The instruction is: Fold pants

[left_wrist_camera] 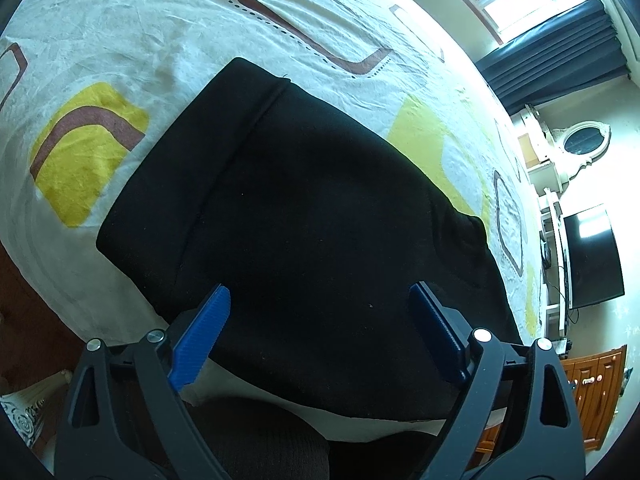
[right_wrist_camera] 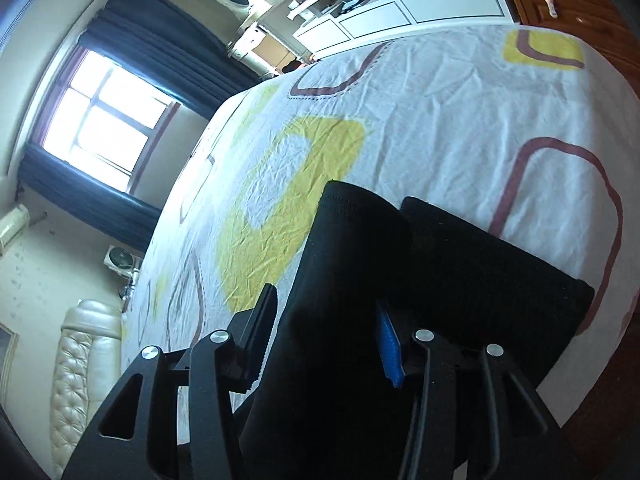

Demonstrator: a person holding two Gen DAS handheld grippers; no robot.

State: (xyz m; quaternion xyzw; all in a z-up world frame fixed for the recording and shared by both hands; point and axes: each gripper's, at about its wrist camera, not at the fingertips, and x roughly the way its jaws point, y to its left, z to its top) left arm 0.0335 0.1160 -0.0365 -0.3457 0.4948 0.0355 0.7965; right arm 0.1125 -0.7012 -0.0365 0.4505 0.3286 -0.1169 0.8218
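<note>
While flat — pants (left_wrist_camera: 304,208) under hand-held gripper (left_wrist_camera: 320,304).

One pair of black fabric pants (left_wrist_camera: 304,216), folded, fills the frame's centre on one white bedsheet (left_wrist_camera: 120,40) patterned yellow and brown. Two black grippers with blue pads: left gripper (left_wrist_camera: 320,300), right gripper (right_wrist_camera: 326,320).

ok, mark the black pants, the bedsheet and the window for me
black pants (left_wrist_camera: 304,216), left wrist view, middle of the folded dark cloth
bedsheet (left_wrist_camera: 152,52), left wrist view, bare white patch beyond the pants
window (right_wrist_camera: 100,120), right wrist view, centre of the bright panes
</note>
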